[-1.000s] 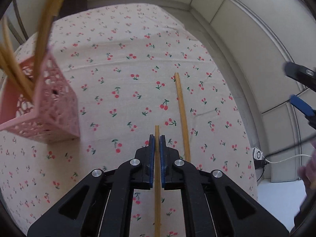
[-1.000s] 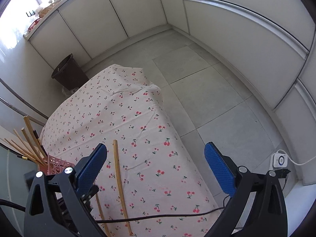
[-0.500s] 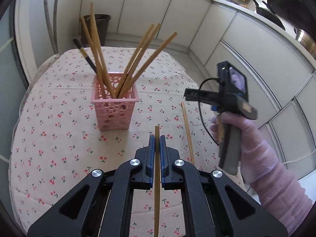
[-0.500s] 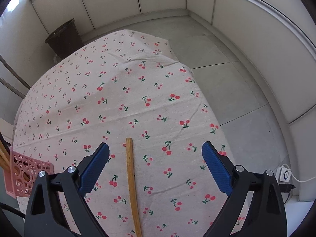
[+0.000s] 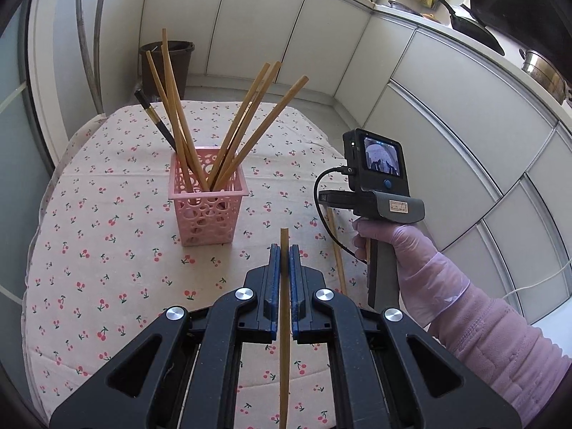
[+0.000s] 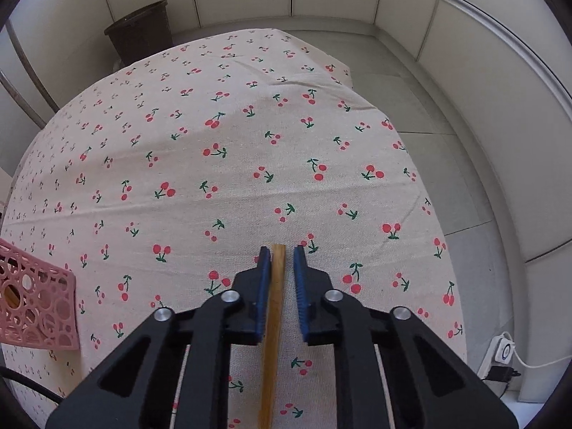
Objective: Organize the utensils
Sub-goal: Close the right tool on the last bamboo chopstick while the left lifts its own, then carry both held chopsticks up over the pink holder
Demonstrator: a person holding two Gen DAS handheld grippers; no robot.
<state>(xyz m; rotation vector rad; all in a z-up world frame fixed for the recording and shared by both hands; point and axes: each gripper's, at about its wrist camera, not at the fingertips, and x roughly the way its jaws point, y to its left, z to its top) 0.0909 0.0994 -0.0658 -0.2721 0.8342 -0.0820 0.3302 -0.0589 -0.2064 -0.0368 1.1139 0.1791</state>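
Note:
My left gripper [image 5: 284, 250] is shut on a wooden chopstick [image 5: 284, 321] and holds it above the cherry-print tablecloth [image 5: 107, 250]. A pink perforated basket [image 5: 207, 211] with several wooden chopsticks and one dark one stands ahead and to the left. My right gripper [image 6: 282, 254] is low over the cloth with its jaws nearly closed around a second wooden chopstick [image 6: 273, 321] lying on the cloth; a small gap remains on the right side. That chopstick [image 5: 336, 250] also shows in the left wrist view, beside the gloved right hand [image 5: 393, 246].
The basket's corner [image 6: 35, 307] shows at the left of the right wrist view. A dark bin [image 6: 141, 32] stands on the floor beyond the table. White cabinets surround the table. A power strip [image 6: 504, 350] lies on the floor at the right.
My left gripper has lifted and tilted up with its chopstick, so the basket comes into full view. My right gripper has come down over the chopstick on the cloth and narrowed its jaws around it.

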